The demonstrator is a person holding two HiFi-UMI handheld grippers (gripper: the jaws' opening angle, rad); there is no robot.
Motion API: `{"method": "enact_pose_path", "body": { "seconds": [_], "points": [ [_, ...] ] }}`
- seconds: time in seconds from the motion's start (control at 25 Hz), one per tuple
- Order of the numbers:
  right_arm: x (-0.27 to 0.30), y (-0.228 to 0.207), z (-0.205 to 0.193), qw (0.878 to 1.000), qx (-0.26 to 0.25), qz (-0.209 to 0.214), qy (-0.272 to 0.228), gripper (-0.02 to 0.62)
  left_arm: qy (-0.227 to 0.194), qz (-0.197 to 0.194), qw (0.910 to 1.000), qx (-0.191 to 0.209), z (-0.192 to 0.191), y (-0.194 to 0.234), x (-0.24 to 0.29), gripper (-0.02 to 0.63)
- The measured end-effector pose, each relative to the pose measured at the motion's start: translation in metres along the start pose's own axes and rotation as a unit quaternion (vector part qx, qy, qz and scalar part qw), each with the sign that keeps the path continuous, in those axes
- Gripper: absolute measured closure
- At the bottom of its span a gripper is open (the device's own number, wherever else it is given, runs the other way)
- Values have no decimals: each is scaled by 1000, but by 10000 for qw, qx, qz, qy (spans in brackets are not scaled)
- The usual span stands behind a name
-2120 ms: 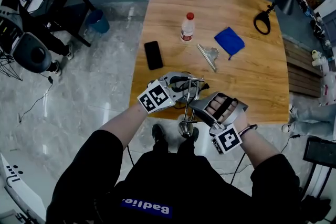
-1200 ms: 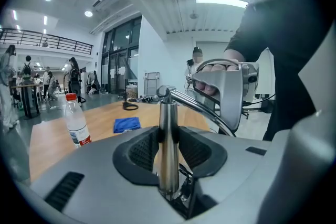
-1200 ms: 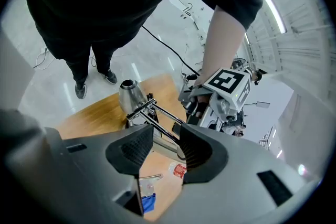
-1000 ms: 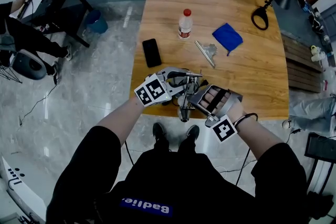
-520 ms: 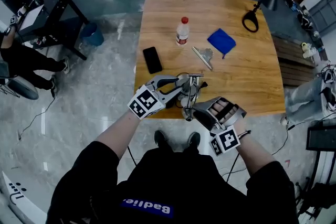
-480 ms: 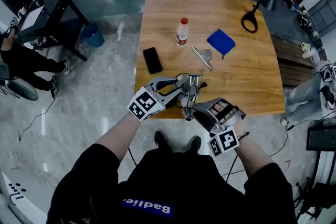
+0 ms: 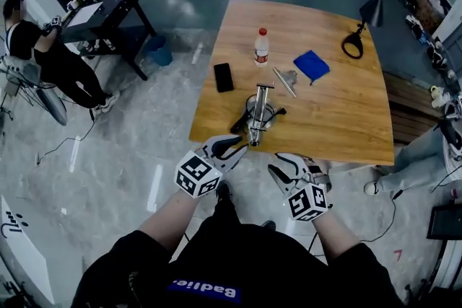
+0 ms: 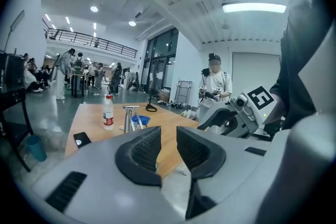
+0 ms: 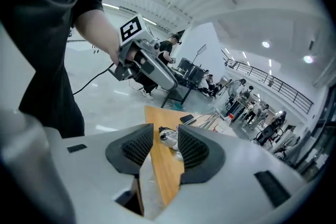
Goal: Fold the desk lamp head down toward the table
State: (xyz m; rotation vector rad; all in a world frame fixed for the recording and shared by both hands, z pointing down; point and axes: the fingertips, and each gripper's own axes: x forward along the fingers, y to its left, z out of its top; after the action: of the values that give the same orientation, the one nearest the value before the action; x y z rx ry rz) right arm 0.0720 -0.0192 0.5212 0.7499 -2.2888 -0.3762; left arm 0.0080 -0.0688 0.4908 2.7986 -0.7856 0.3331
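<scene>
Two hand-held grippers hover over the grey floor [image 7: 130, 155], just off the near edge of a wooden worktop [image 7: 339, 115]. The left gripper [image 7: 238, 146] has its jaws spread with nothing between them, though they have just been closing. The right gripper [image 7: 278, 169] also has its jaws parted and carries nothing. The two sit near each other, neither touching the worktop.

The desk lamp [image 7: 258, 112] stands free at the middle of the near edge. Its metal arm runs toward that edge and its silver end reaches just about to the lip, close in front of the left gripper.

Farther back lie a black phone [image 7: 224, 77], a red-capped bottle [image 7: 261, 47], a small metal piece [image 7: 285, 81] and a blue cloth [image 7: 312, 65], all well apart from the lamp. A black ring-shaped object [image 7: 352, 45] sits by the far right edge. The right half of the worktop's near side lies bare beside the lamp.
</scene>
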Motion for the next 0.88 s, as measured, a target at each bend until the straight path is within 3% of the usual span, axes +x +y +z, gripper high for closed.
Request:
{"method": "enact_pose_path", "body": {
  "seconds": [0.12, 0.24, 0.32, 0.4, 0.52, 0.6, 0.72, 0.88],
  "points": [
    [-35, 18, -2, 9995, 248, 97, -151, 448, 26, 153, 9998, -82, 0, -44, -14, 503],
    [-67, 31, 6, 9942, 973, 104, -457, 448, 12, 87, 10000, -47, 4, -86, -27, 503],
    [-83, 37, 17, 9820, 1722, 160, -762, 448, -82, -29, 10000, -3, 11, -111, -38, 505],
    [-96, 42, 35, 9649, 2369, 238, -1108, 456, -209, -197, 9996, 43, 20, -133, -51, 555],
    [-113, 44, 66, 9395, 2983, 270, -1663, 538, -366, -430, 9983, 117, 29, -155, -67, 595],
    [-124, 47, 82, 9243, 3247, 340, -1979, 586, -472, -558, 9973, 111, 34, -164, -75, 596],
    [-135, 55, 103, 9074, 3504, 448, -2277, 591, -600, -685, 9958, 77, 39, -170, -85, 597],
    [-148, 62, 119, 9018, 3530, 383, -2463, 591, -709, -799, 9943, 39, 44, -181, -97, 597]
  ]
}}
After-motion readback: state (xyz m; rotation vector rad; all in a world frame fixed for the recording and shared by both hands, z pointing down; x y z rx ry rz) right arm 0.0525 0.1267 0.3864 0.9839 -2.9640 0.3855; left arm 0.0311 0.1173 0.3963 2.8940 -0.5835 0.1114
